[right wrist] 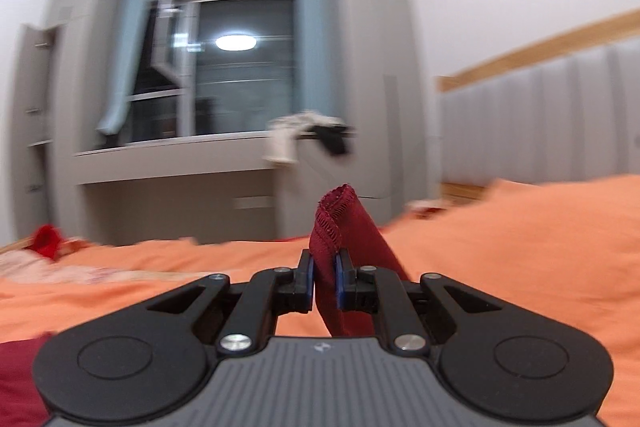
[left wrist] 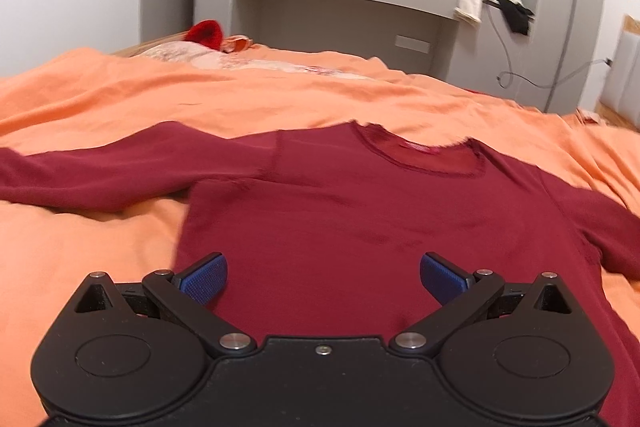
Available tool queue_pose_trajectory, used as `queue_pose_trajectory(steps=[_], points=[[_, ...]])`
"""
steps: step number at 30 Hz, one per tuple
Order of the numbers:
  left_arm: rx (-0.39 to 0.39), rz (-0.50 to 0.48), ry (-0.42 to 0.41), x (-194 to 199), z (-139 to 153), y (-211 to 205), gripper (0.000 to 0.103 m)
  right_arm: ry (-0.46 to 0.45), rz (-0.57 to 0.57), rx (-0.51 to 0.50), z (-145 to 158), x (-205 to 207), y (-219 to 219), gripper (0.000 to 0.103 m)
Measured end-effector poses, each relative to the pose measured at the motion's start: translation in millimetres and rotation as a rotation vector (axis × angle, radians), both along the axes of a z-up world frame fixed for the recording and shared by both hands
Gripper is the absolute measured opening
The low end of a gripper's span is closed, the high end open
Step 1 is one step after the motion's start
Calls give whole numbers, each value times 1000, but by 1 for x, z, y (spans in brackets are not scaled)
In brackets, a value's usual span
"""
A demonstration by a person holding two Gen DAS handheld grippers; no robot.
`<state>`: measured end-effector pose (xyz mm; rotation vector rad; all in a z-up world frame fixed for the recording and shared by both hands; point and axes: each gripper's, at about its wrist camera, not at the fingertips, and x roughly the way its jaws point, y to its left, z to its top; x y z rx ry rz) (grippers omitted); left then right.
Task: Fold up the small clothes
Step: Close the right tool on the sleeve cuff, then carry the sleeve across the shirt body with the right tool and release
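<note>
Claws first: my right claw point(right wrist: 324, 281) is clamped on a hemmed end of the dark red shirt point(left wrist: 360, 219), which I take to be the cuff of a sleeve point(right wrist: 344, 227), though the right wrist view alone does not settle it. The stitched edge stands up above the blue pads point(right wrist: 340, 281) and the rest of the cloth trails down under the claw body. I judge the grip sits this close to the hem so that the end comes along as one piece and does not sag when it is carried across.

My left claw point(left wrist: 323, 277) hangs above the lower middle of the shirt with its pads point(left wrist: 206, 277) spread wide and nothing between them. I cannot tell whether it touches the cloth. Placed there, I think it could pin the body down so that the pull from the right does not drag the whole garment.

The shirt lies front up on the bed point(left wrist: 120, 95), on an orange cover, collar point(left wrist: 424, 153) pointing away from me and the other sleeve point(left wrist: 100, 175) stretched flat to the left. No fold shows in the body yet, so I judge the task to be at its start: first sleeve lifted.

Beyond the bed stands a grey window unit with some loose clothes point(left wrist: 492, 3) draped over its ledge.
</note>
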<state>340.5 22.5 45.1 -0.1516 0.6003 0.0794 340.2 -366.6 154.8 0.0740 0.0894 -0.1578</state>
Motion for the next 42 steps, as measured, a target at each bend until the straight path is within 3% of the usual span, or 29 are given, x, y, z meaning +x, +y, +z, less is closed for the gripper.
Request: queue_pose_trajectory(steps=[6, 15, 21, 24, 26, 32, 37, 42], points=[[-4, 85, -16, 2, 7, 28, 102, -5, 226, -127, 4, 15, 82, 11], [-47, 188, -29, 0, 14, 64, 102, 106, 528, -398, -44, 3, 206, 11], [-92, 243, -42, -2, 18, 84, 102, 239, 682, -539, -79, -4, 250, 12], [-118, 260, -54, -2, 18, 91, 102, 275, 747, -579, -85, -15, 256, 18], [-135, 264, -57, -1, 18, 94, 102, 297, 806, -577, -82, -20, 252, 39], [-200, 215, -73, 4, 18, 88, 102, 322, 876, -521, -76, -40, 208, 80], [-196, 95, -79, 12, 15, 59, 102, 308, 761, -449, -84, -67, 140, 92], [-81, 0, -58, 24, 5, 19, 102, 314, 503, -387, -78, -54, 72, 93]])
